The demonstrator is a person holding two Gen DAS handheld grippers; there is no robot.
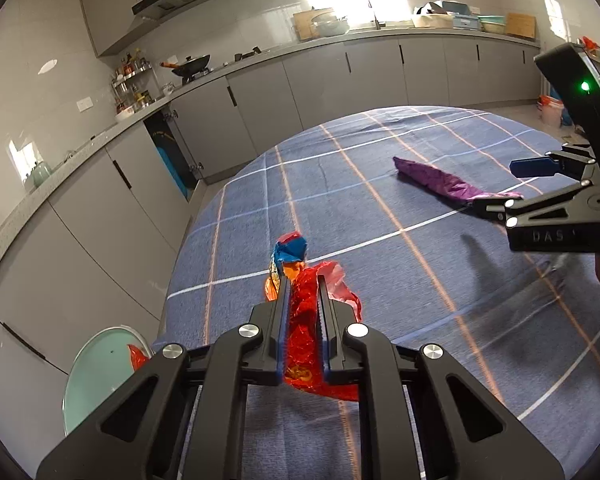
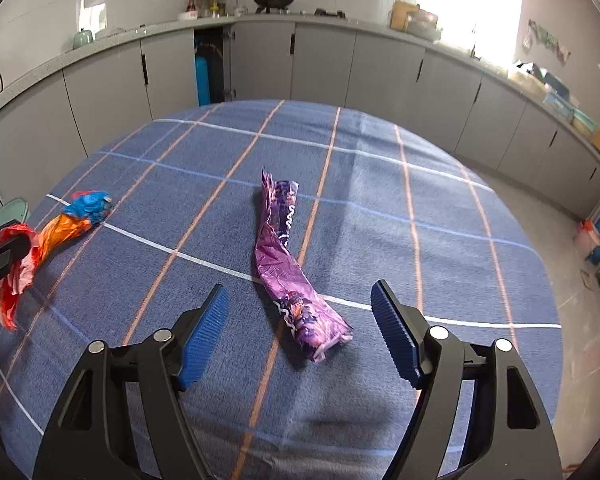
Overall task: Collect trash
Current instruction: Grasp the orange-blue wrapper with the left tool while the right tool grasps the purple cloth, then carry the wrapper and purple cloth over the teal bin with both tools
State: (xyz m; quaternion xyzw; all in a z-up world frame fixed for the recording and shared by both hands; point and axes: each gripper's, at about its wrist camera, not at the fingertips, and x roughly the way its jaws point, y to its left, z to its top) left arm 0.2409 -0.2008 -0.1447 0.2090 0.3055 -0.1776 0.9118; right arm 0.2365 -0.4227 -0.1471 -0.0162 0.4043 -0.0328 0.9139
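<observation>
While left hand-held gripper (image 1: 303,280) clamps red wrapper (image 1: 306,320), right hand-held gripper (image 2: 300,312) gapes around purple wrapper (image 2: 288,264), untouched.

Tabletop cloth (image 2: 380,208): blue, orange/white grid lines. Wrappers: one purple (image 2: 288,264), one red-orange-blue (image 1: 304,312). Fingers (image 2: 204,332): blue ribbed pads, black frames.

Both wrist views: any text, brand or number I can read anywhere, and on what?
"DAS": raised letters on the black body of the right tongs, left wrist view; anything further is cut off.
Purple wrapper: white print, too crumpled to read.
Red wrapper in the left tongs: yellow marking, unreadable.
Nothing else legible.
</observation>
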